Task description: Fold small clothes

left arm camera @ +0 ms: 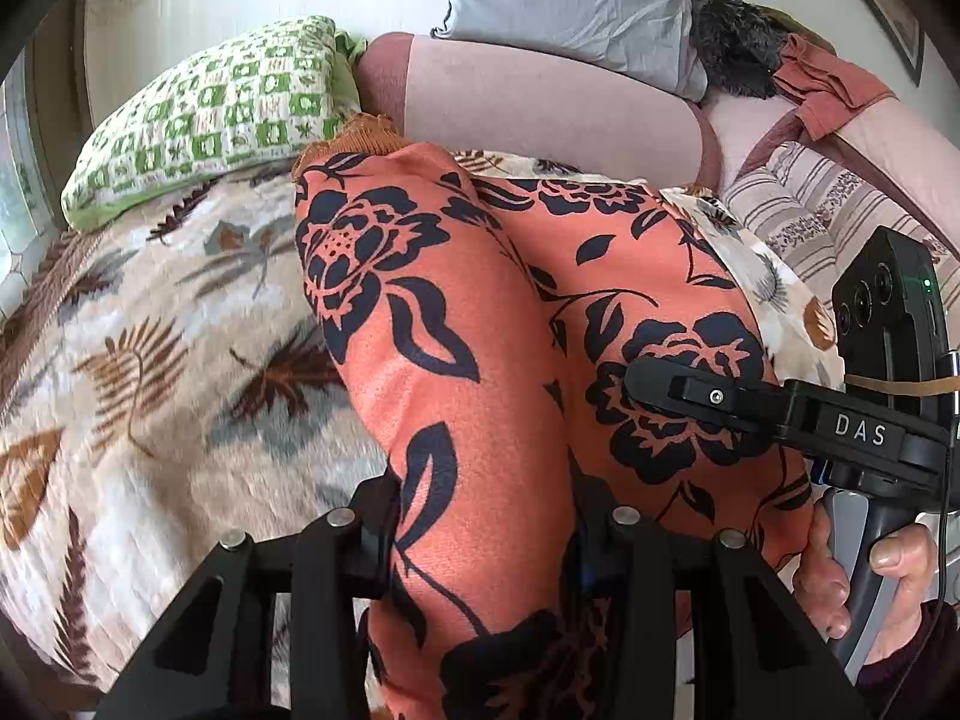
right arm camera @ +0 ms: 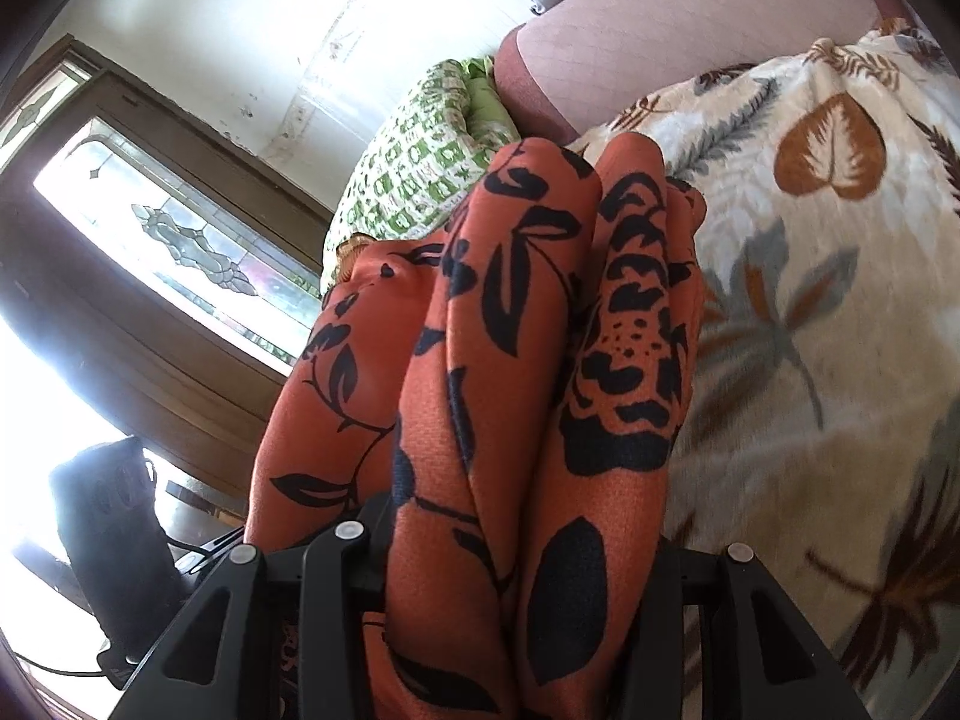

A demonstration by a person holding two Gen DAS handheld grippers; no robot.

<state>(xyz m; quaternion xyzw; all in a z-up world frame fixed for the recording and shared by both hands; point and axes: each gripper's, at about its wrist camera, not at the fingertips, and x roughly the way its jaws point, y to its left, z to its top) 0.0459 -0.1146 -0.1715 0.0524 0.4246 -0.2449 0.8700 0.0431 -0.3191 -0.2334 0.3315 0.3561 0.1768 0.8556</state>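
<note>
The orange floral garment (left arm camera: 480, 360) is bunched into long rolled ridges that run away from both of my cameras, lifted at my end and drooping down toward the leaf-print blanket (left arm camera: 150, 360) that covers the bed. I judge the fold to be in its early or middle stage: the cloth is gathered and doubled lengthwise, yet no flat, squared packet lies on the blanket, so laying it down, smoothing it and making the closing folds all seem left to do. Through the left wrist camera, a thick ridge of the garment passes straight between the fingers of my left gripper (left arm camera: 480, 540), which are clamped on it. In the right wrist camera the same cloth (right arm camera: 510, 360) fills the gap of my right gripper (right arm camera: 510, 546) in three parallel rolls, and those fingers too are pinched onto the fabric. From the left camera I can also see the right gripper's body lying across the garment's right side, with the person's hand (left arm camera: 870, 576) on its handle. Beyond the garment's far hem, where a ribbed orange cuff shows, sits the green checked pillow (left arm camera: 210, 120), and past that a pink bolster (left arm camera: 528, 108) below a grey pillow (left arm camera: 570, 0).
</note>
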